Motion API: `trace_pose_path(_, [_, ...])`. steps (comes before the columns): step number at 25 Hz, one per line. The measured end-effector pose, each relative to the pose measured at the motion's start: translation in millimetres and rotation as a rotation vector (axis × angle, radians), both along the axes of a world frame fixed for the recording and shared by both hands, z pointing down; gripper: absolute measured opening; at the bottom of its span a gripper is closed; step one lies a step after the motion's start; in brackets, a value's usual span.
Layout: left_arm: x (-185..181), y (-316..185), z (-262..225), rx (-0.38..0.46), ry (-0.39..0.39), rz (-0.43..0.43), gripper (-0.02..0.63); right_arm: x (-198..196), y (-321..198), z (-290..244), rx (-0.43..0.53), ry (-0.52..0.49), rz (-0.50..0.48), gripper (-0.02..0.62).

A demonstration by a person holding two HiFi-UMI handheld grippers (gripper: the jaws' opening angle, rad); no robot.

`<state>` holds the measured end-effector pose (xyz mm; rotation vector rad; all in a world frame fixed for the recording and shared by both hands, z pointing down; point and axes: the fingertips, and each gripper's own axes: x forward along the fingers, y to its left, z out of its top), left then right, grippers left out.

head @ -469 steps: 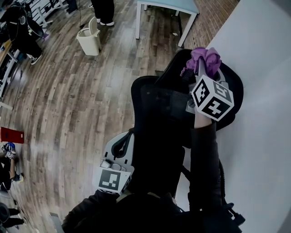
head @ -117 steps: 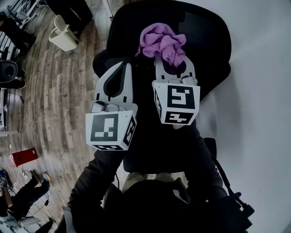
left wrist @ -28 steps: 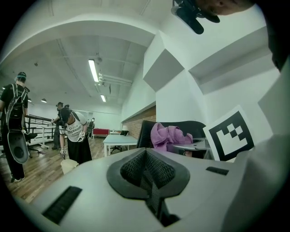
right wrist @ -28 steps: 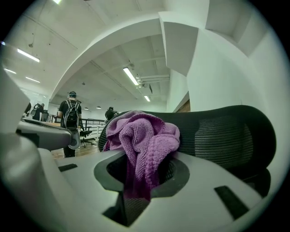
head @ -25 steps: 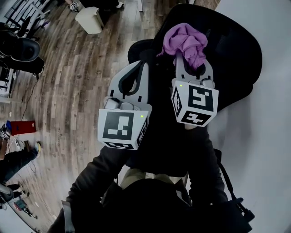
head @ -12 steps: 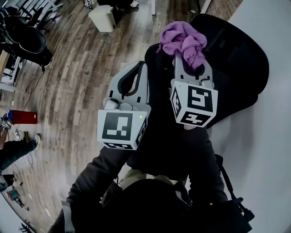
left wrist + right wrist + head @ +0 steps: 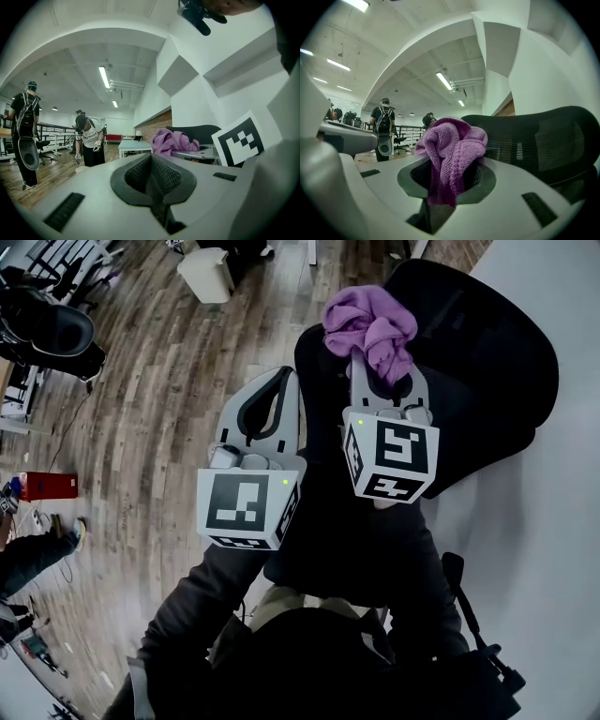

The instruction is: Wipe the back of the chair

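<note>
Head view: my right claw (image 7: 380, 379) is clamped on a crumpled purple knitted cloth (image 7: 368, 322). The cloth bunches out past the claw's tips at the left edge of the black mesh chair back (image 7: 478, 343). I cannot tell whether cloth and mesh actually touch. My left claw (image 7: 279, 388) is just beside the right one, on its left, over the seam between the chair and the wood-plank floor (image 7: 141, 409). A white waste bin (image 7: 206, 273) stands on that floor, well apart from the chair.

In the right gripper view the jaws pinch a hanging fold of the purple cloth (image 7: 452, 145), with the rest heaped above the right claw (image 7: 443, 187). The chair back (image 7: 543, 140) curves behind it and to its right.

In the left gripper view the left claw (image 7: 152, 187) has its dark ribbed pads pressed together with nothing between them. The purple cloth (image 7: 171, 140) shows beyond, and a person in a white shirt (image 7: 89, 140) stands far off.
</note>
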<state>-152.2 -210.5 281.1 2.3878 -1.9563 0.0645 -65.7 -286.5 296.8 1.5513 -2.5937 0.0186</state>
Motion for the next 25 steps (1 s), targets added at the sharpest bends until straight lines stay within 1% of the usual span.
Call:
trace_pose_path(5, [1.7,-6.2,10.9,-0.017,-0.005,0.009,0.008,-2.5,-2.4,20.4,-0.033,0.0,-0.003,0.098])
trace_pose_path(13, [8.9,-11.9,9.9,-0.022,-0.004,0.03,0.008,4.1,-5.9,15.4,-0.031,0.005,0.006,0.098])
trace_pose_path(17, [19.0,-12.4,17.2,-0.022,-0.006,0.047,0.008,21.3,-7.0,22.0,-0.032,0.003,0.039,0.098])
trace_pose_path(25, [53.9,-21.8,22.6,-0.023,-0.008,0.108,0.008,69.1,-18.7,31.5,-0.047,0.009,0.124,0.098])
